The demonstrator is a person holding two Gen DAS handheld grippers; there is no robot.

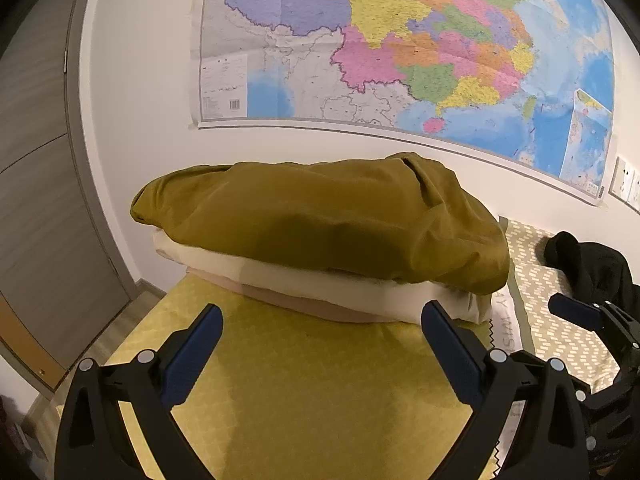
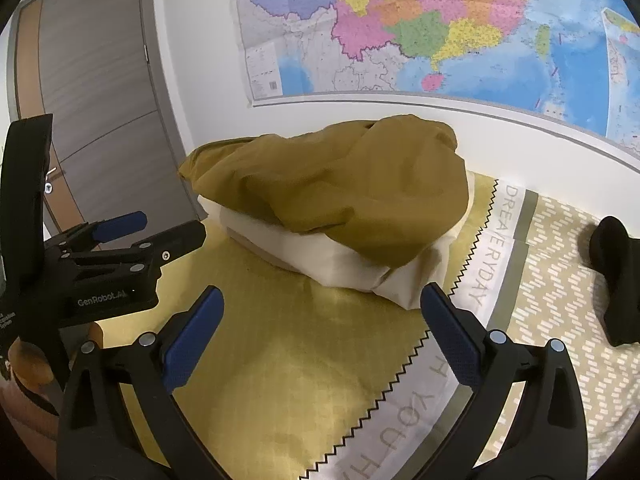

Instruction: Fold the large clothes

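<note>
- Left gripper (image 1: pixel 322 320) and right gripper (image 2: pixel 322 304): both spread wide, grasping nothing, above the yellow bedspread (image 2: pixel 280 360).
- Olive garment (image 1: pixel 320 224) lies folded, rumpled, atop cream folded clothes (image 1: pixel 320 288) near the wall.
- Readable: "GenRobot.AI"; "DREAM EVERYDAY" on the bedspread.

An olive-brown garment (image 1: pixel 320 224) tops cream (image 1: pixel 328 288) and tan folds (image 1: pixel 304 306). The bedspread (image 1: pixel 304 384) is yellow-green; at three o'clock, white dashes pattern it beside a black garment (image 1: pixel 592 268). The map (image 1: pixel 400 40) is multicoloured.
</note>
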